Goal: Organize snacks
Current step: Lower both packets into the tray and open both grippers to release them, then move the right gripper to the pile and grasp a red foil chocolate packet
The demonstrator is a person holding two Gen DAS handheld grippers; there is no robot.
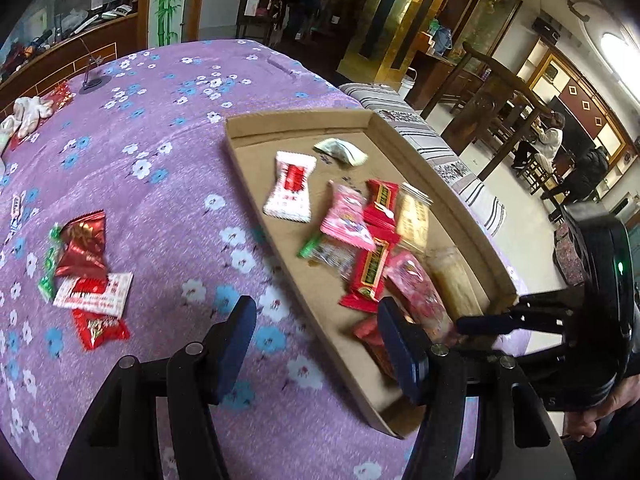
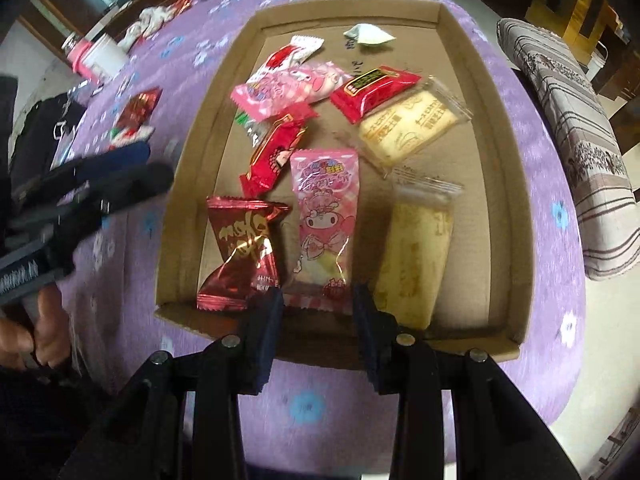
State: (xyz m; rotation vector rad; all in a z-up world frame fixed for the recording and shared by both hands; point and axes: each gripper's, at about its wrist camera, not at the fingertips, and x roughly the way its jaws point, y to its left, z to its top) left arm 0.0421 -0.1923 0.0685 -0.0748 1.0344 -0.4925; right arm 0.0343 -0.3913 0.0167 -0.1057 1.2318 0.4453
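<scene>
A shallow cardboard tray (image 1: 248,160) (image 2: 516,200) lies on the purple flowered cloth and holds several snack packets: pink ones (image 2: 324,220), red ones (image 2: 374,88), pale biscuit packs (image 2: 412,256) and a dark red foil candy (image 2: 240,252). A small pile of red and white packets (image 1: 90,280) lies loose on the cloth, left of the tray. My left gripper (image 1: 316,344) is open and empty, low over the tray's near left edge. My right gripper (image 2: 318,312) is open over the tray's near edge, its fingertips either side of the pink packet's end, not closed on it.
A white cloth bundle (image 1: 28,114) and a small stand (image 1: 92,80) sit at the cloth's far left. A pink-capped bottle and white cup (image 2: 100,56) stand beyond the tray. A striped sofa (image 2: 580,148) lies right of the table. The other gripper (image 2: 100,184) shows at left.
</scene>
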